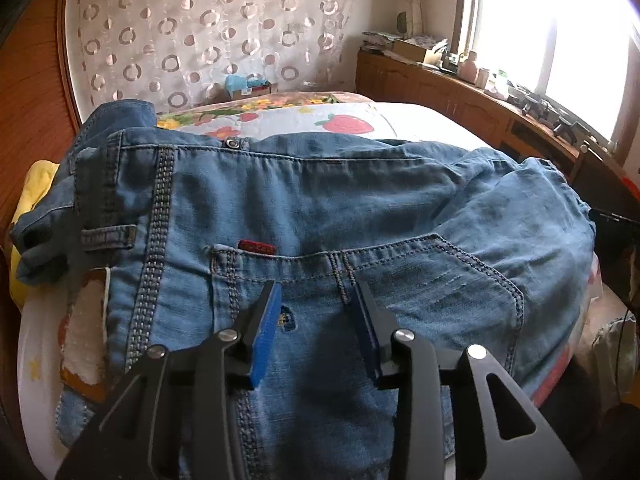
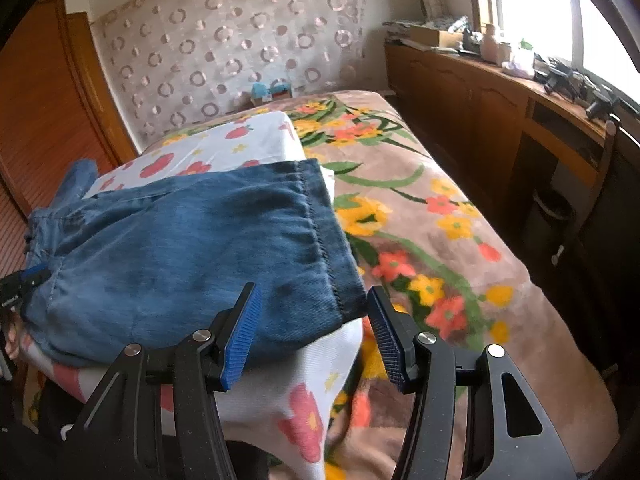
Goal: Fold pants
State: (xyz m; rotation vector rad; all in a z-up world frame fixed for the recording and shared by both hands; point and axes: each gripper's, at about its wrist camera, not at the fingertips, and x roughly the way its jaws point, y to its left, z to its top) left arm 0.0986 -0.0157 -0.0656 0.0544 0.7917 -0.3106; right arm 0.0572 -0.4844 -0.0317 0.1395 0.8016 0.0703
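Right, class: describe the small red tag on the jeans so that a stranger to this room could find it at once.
Start at the bed, where blue jeans lie spread over a strawberry-print cloth. On the jeans, find the back pocket ahead of the left gripper. The red tag sticks up from the pocket's top seam, the only red on the denim.

A home bedroom: floral-blanketed bed (image 2: 440,216), wooden cabinets (image 2: 460,92), curtained window (image 1: 560,32).
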